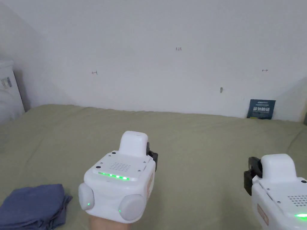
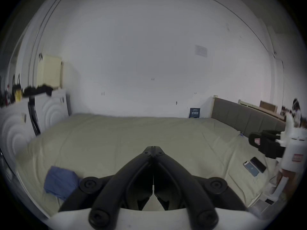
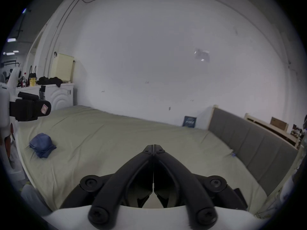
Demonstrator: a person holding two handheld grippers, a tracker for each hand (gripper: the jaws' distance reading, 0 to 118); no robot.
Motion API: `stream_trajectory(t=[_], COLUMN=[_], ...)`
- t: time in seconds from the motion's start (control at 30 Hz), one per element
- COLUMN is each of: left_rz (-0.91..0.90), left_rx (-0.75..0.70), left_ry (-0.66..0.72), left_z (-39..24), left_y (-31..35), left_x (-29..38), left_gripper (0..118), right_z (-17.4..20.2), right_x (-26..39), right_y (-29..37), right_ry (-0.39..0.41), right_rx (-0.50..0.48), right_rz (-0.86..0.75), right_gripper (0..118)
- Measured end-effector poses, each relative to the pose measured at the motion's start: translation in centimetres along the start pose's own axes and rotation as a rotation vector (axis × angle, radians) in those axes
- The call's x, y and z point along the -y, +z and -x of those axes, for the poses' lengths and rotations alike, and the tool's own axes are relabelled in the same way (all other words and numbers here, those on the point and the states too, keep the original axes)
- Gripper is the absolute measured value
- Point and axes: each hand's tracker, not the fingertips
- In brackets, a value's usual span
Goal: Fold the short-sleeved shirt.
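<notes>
Folded blue shirt (image 1: pixel 33 206) lies left of left tool (image 2: pixel 153 151).

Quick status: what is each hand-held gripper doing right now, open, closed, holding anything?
Left hand-held gripper: closed, jaws together, holding nothing.
Right hand-held gripper: closed, jaws together, holding nothing.

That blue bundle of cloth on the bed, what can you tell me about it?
The blue shirt is soft, slightly faded fabric, folded into a compact, somewhat rumpled bundle with layered edges showing. It lies on the olive-green bedsheet, near the bed's left edge. Nothing but the sheet touches it; both grippers are held away from it.
</notes>
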Motion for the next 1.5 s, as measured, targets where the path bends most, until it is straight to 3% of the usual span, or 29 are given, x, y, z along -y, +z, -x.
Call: stream_trajectory(t=[0.13,0.2,0.83,0.87,0.9,0.93,0.97,1.0,1.03,1.27,1.4,1.5], left_rz=[-0.028,-0.039,-0.055,-0.058,-0.060,-0.056,-0.048,-0.121,-0.094,-0.090,-0.142,-0.089], left_rx=[0.005,-0.008,-0.046,-0.054,-0.063,-0.071,-0.071,-0.093,-0.103,-0.153,-0.044,0.018], left_ry=[0.055,0.047,0.040,0.036,0.034,0.032,0.031,0.079,0.036,0.038,0.019,0.116], left_z=[-0.8,-0.6,0.5,0.5,0.6,0.6,0.8,0.9,0.9,1.4,1.8,2.1], left_y=[1.3,1.7,2.5,2.5,2.4,2.1,1.9,2.3,2.5,2.6,3.5,3.6], left_x=[-1.1,-1.2,-2.2,-2.3,-2.3,-2.4,-2.3,-2.0,-2.0,-2.8,-3.1,-3.9], left_gripper=[0,0,1,15,41,97,118,118,118,118,118,118], right_z=[-1.1,-1.7,-1.5,-1.6,-1.8,-1.8,-1.9,-2.1,-1.9,-1.8,-1.7,-1.7], right_x=[0.0,-0.3,-2.1,-2.2,-2.4,-2.4,-2.4,-2.4,-2.7,-3.2,-3.4,-3.6], right_y=[1.4,1.8,2.1,2.0,2.0,1.9,1.7,1.5,2.1,2.2,1.7,1.9], right_ry=[-0.044,-0.080,-0.071,-0.077,-0.082,-0.091,-0.093,-0.095,-0.099,-0.071,-0.075,-0.099], right_rx=[0.072,0.063,0.060,0.060,0.058,0.073,0.075,0.082,0.119,0.113,0.103,0.089], right_rz=[-0.030,-0.031,-0.055,-0.053,-0.040,-0.044,-0.043,-0.038,-0.081,-0.062,-0.050,-0.039], right_gripper=[0,0,1,6,22,68,104,118,118,118,118,118])
